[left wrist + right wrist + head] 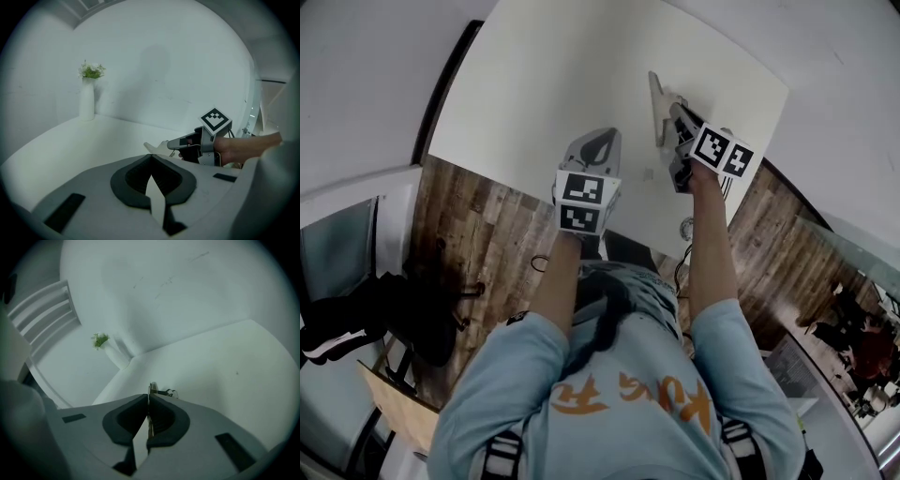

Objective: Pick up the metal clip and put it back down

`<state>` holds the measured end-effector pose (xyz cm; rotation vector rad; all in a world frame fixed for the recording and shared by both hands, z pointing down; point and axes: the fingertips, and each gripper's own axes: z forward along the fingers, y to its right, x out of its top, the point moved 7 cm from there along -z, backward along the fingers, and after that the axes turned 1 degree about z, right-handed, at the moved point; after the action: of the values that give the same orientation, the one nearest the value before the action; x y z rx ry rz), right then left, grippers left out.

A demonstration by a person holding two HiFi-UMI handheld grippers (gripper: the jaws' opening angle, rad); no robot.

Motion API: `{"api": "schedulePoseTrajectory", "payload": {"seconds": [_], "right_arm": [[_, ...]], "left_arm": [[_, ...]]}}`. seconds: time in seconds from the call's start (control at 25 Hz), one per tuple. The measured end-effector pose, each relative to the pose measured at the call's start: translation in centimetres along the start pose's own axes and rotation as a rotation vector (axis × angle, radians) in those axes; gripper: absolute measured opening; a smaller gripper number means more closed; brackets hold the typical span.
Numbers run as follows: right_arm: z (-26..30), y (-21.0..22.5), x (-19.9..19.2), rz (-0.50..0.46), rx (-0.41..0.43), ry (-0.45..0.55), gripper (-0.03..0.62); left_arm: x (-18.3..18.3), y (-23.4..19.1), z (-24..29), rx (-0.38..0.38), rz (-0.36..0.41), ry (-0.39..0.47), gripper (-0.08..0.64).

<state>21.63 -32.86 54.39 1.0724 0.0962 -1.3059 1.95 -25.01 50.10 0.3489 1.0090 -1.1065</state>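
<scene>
Right gripper view: my right gripper (149,397) has its jaws clamped on the metal clip (151,389), whose thin edge and wire loop poke past the tips over the white table (225,366) | left gripper view: my left gripper (151,157) has its jaws together with nothing between them | clip touching table or lifted: cannot tell

Office-like room: white table (581,75), plank floor (478,206) (a flower vase (86,101) too).

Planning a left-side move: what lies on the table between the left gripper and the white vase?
Nothing: in the left gripper view the white table between the left gripper and the vase of flowers is bare.
</scene>
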Motion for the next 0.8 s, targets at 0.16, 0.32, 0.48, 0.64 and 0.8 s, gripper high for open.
{"api": "schedulePoseTrajectory", "payload": {"seconds": [0.16,0.32,0.48,0.64,0.8], "right_arm": [[-0.2,-1.9,-1.0,-0.112,-0.018,-0.029,0.021],[-1.7,-4.2,-1.1,-0.224,-0.041,0.008,0.021],[-3.5,-6.9,-0.6,-0.374,-0.103,0.046,0.021],[-5.6,-9.7,-0.1,-0.429,-0.155,0.138,0.021],[-6.9,-13.3,0.5,-0.451,-0.171,0.232,0.021]], "left_arm": [[-0.1,-0.3,-1.2,-0.001,-0.004,0.022,0.017],[-0.2,-0.1,-2.4,-0.025,-0.007,0.037,0.017],[0.6,-0.1,-3.8,-0.041,0.005,0.086,0.017],[2.7,-1.0,-5.8,-0.031,0.022,0.160,0.017],[5.7,-2.0,-8.1,-0.018,0.045,0.246,0.017]]}}
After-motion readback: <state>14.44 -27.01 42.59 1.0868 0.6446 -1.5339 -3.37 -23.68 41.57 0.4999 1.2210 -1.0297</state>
